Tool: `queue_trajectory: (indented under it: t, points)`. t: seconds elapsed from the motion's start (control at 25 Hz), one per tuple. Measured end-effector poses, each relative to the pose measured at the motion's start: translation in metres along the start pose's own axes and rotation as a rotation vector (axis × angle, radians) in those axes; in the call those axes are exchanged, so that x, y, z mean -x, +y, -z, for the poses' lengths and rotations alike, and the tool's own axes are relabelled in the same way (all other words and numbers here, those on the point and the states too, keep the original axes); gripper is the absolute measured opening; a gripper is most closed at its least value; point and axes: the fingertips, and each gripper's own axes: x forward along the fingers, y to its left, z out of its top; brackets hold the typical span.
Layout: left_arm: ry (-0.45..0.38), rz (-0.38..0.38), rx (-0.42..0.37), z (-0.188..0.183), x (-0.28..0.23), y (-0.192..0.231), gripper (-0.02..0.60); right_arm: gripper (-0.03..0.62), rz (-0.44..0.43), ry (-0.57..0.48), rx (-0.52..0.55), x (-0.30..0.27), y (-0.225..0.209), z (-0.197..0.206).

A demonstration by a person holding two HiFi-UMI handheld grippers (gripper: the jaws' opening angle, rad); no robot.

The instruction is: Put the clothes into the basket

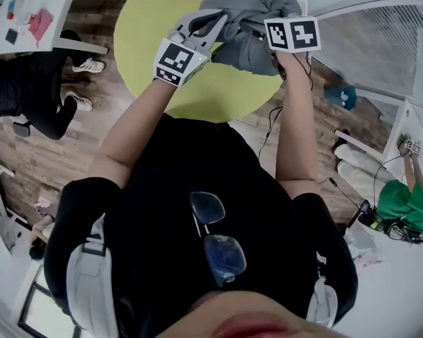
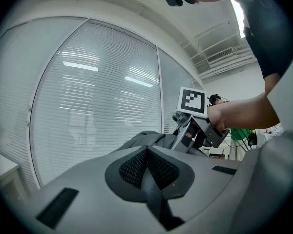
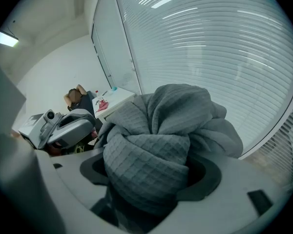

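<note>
No words, brand names or numbers can be read anywhere in the room. The left marker cube and the right marker cube carry only black-and-white square patterns, no letters. The coloured sheets on the far-left white table are too small to make out.

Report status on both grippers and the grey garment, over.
Left gripper shut, empty. Right gripper shut on grey garment, bunched, held above the green table. Basket not in view.
</note>
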Motion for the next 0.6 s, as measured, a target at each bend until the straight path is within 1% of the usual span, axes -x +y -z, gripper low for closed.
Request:
queue_trajectory:
  t: [0.16, 0.36, 0.48, 0.6]
  points:
    - [-0.015, -0.053, 0.007, -0.002, -0.029, -0.014, 0.003, 0.371, -0.009, -0.006, 0.002, 0.006, -0.042, 0.003]
    - [-0.010, -0.114, 0.004, 0.006, -0.055, -0.031, 0.003, 0.371, 0.009, 0.019, -0.002, 0.003, -0.090, 0.022]
    - [-0.003, -0.144, 0.009, 0.014, -0.065, -0.038, 0.003, 0.371, 0.021, 0.042, -0.004, -0.009, -0.109, 0.036]
    - [0.014, -0.159, 0.009, 0.024, -0.075, -0.042, 0.003, 0.371, 0.002, 0.051, -0.038, -0.027, -0.117, 0.047]
